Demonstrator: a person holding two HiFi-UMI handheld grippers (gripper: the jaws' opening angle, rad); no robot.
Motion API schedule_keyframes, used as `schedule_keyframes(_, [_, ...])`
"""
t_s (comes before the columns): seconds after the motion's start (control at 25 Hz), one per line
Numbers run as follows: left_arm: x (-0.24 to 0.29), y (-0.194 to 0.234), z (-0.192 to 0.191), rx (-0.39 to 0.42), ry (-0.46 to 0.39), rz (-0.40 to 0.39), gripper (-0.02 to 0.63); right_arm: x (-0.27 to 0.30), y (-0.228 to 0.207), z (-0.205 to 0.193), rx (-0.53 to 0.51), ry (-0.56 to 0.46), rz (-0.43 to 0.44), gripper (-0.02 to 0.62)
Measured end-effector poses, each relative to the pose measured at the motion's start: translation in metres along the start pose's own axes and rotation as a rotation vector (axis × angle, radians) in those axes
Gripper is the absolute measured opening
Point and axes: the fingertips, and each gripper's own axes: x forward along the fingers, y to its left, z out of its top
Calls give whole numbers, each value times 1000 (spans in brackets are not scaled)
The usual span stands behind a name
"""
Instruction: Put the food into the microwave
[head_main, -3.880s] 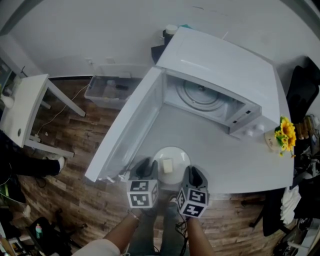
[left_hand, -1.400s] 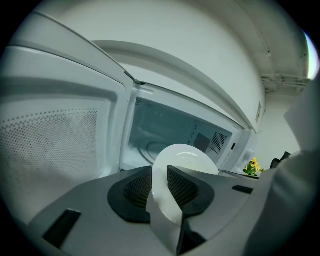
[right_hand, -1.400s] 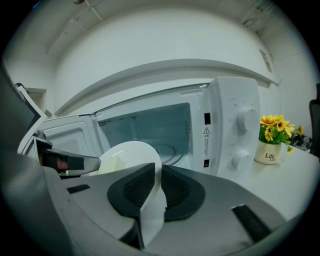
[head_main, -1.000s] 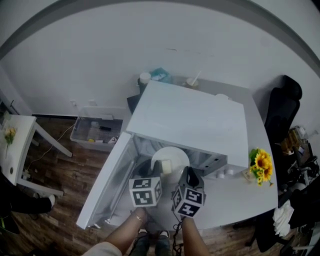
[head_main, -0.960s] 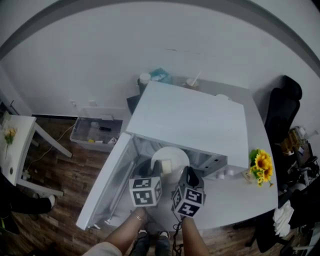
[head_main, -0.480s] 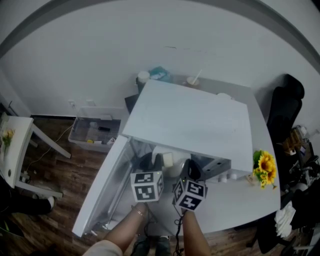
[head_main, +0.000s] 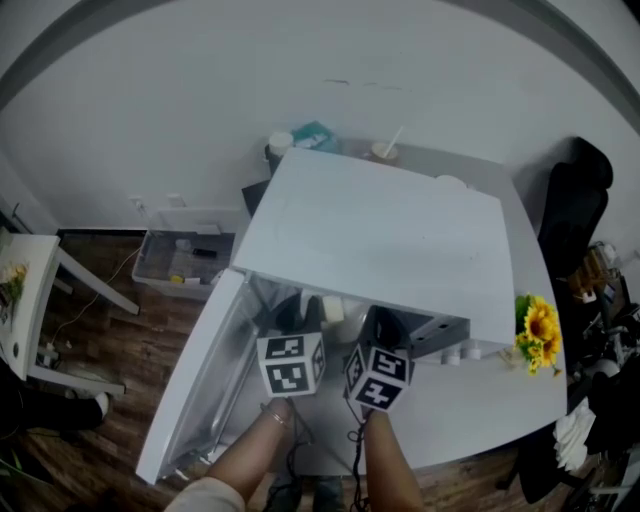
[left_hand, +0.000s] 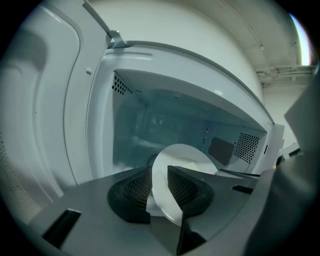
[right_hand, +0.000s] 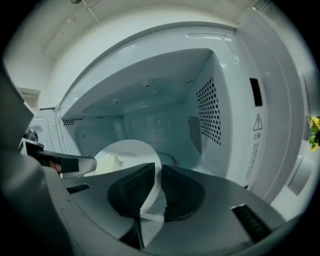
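At the open microwave (head_main: 380, 230), left hand-held gripper (left_hand: 159, 186) and right hand-held gripper (right_hand: 156, 192) abreast, both clamped on plate (left_hand: 186, 157)

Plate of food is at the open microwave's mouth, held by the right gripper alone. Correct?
Not alone: the left gripper view shows the left gripper shut on the plate rim too. The right gripper also grips it, at the open microwave mouth.

Sunflowers (head_main: 540, 325) stand at the bench's (head_main: 470, 400) right edge; a clear bin (head_main: 185, 260), perhaps part-filled, sits on the floor (head_main: 110, 400) at left.
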Motion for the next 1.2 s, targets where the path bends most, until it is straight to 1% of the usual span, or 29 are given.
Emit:
schedule_keyframes(0.28, [16, 1, 4, 30, -27, 3, 110, 15, -3, 6, -8, -17, -23, 46])
schedule_keyframes(0.4, [20, -2, 12, 34, -48, -3, 110, 20, -5, 6, -10, -14, -32, 48])
schedule_keyframes(0.68, [33, -5, 12, 56, -42, -10, 110, 28, -11, 4, -7, -11, -55, 48])
schedule_keyframes(0.92, [41, -5, 12, 91, -49, 4, 110, 35, -13, 0, -5, 0, -69, 48])
schedule_keyframes(1.2, [51, -5, 6, 108, -28, 8, 110, 41, -15, 4, -41, -2, -87, 48])
